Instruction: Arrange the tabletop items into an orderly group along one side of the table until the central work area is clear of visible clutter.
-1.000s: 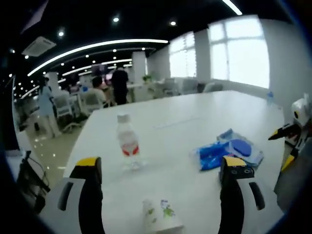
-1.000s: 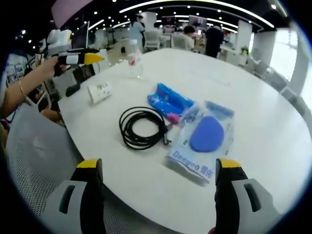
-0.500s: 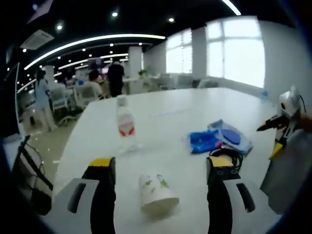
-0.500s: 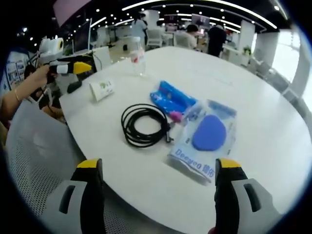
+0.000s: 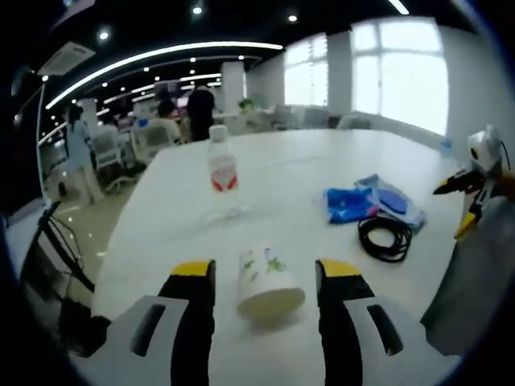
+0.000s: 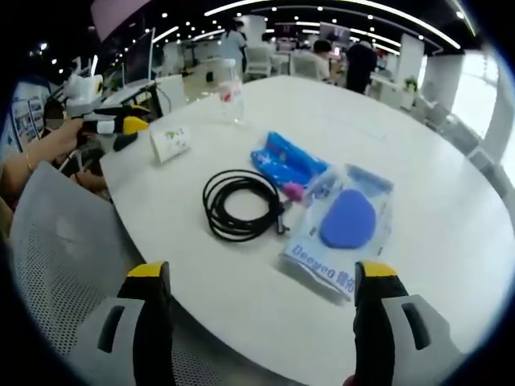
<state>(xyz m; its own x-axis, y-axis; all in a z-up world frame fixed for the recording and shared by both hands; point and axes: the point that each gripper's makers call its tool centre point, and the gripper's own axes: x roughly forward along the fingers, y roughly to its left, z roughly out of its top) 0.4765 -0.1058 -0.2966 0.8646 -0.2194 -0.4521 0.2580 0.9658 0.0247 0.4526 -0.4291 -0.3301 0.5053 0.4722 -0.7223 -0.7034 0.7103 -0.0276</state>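
Note:
A white paper cup point(image 5: 270, 291) with a green print lies on its side on the white table point(image 5: 306, 173). My left gripper point(image 5: 265, 272) is open, one jaw on either side of the cup with narrow gaps. Behind it stand a water bottle point(image 5: 224, 173), blue packets point(image 5: 348, 205) and a black cable coil point(image 5: 385, 238). My right gripper point(image 6: 261, 275) is open above the near table edge, nothing between its jaws. Ahead of it lie the cable coil point(image 6: 240, 206), a blue packet point(image 6: 286, 161) and a clear bag with a blue pad point(image 6: 346, 221). The cup point(image 6: 172, 141), the bottle point(image 6: 232, 90) and the left gripper point(image 6: 109, 122) are further left.
A grey mesh chair back point(image 6: 56, 265) stands against the table edge below the right gripper; the same chair point(image 5: 475, 281) sits at the right of the left gripper view. Office chairs and people stand far behind the table. The far half of the table is bare.
The left gripper has come closer to the cup and its jaws have narrowed, so the cup now sits between them. The right gripper has barely moved.

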